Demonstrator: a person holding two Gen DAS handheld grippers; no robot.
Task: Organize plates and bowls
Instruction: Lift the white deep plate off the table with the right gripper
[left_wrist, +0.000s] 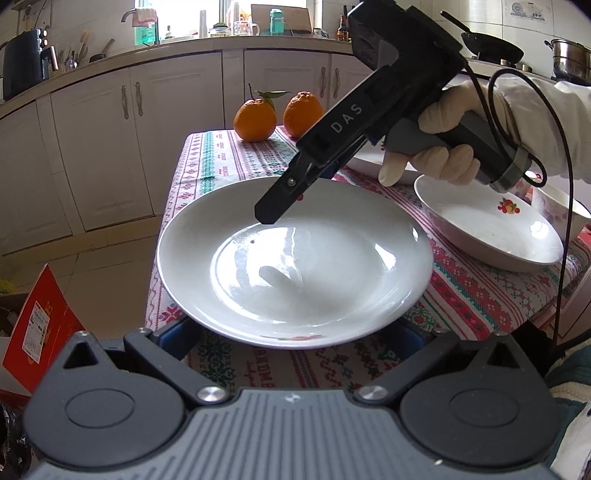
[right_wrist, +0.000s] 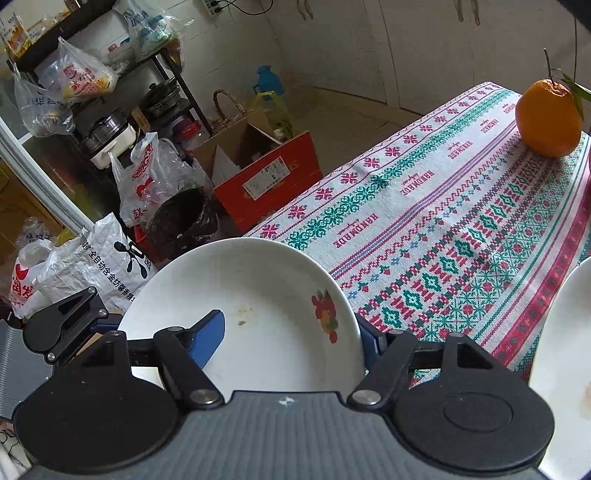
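Observation:
A large white plate (left_wrist: 295, 266) lies near the table's near-left corner; it also shows in the right wrist view (right_wrist: 258, 314). My left gripper (left_wrist: 295, 336) is open, its blue pads (left_wrist: 173, 332) under the plate's near rim at either side. My right gripper (right_wrist: 291, 332) is open, one blue finger (right_wrist: 210, 332) over the plate's inside and the other outside its rim; in the left wrist view its fingertips (left_wrist: 269, 214) hover above the plate's far side. A second white dish with a fruit print (left_wrist: 487, 225) lies to the right, and another white dish (left_wrist: 373, 158) behind the hand.
Two oranges (left_wrist: 277, 118) stand at the table's far edge on the patterned cloth (right_wrist: 461, 229). A white bowl (left_wrist: 561, 210) sits at the right edge. A red cardboard box (right_wrist: 266, 177), bags and a shelf stand on the floor left of the table.

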